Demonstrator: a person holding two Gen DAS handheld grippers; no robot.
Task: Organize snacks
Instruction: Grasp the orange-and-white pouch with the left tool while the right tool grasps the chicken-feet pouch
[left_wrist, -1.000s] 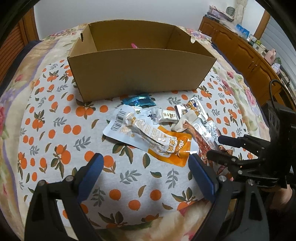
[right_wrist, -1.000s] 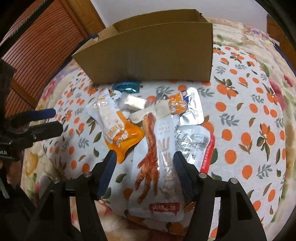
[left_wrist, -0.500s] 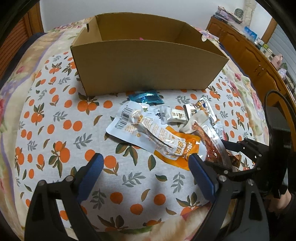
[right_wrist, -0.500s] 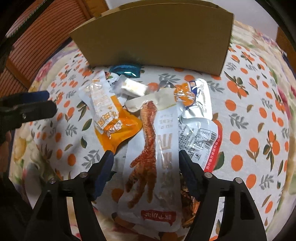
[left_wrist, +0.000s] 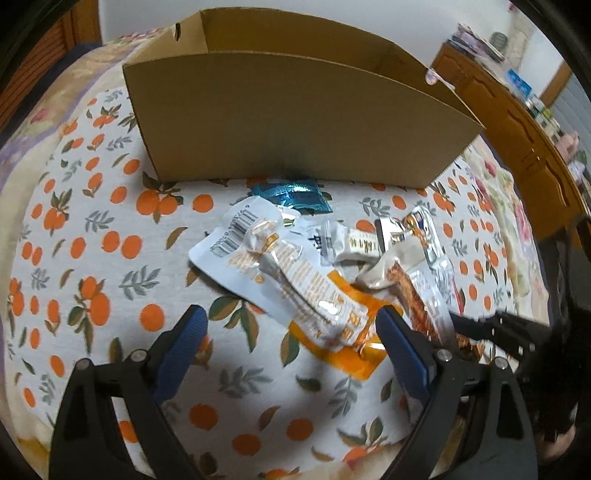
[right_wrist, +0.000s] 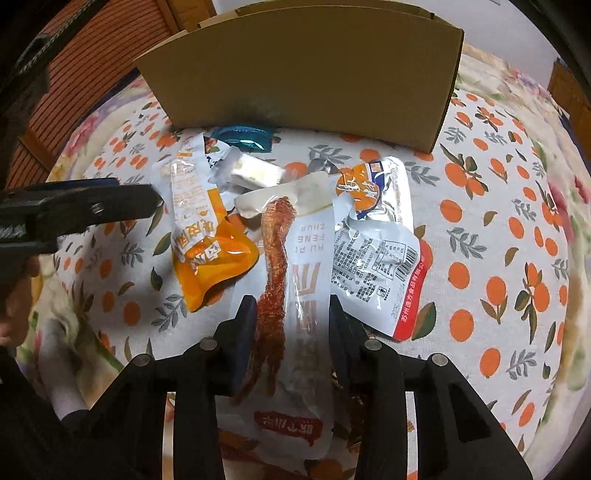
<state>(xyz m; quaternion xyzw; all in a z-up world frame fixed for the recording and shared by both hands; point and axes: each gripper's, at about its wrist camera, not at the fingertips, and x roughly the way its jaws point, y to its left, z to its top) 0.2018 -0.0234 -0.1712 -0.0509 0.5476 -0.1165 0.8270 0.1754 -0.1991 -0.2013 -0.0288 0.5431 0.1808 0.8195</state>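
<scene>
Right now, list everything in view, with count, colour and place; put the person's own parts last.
cardboard box: one, brown, behind the snacks
chicken-foot packet: one, clear and white, between the closing right jaws
orange packet: one, left of it
teal packet: one, by the box
small white bar: one, pile's middle
silver packets: two, at right
tablecloth: one, orange-print
wooden sideboard: one, far right
left gripper: open, over the orange packet
right gripper
</scene>
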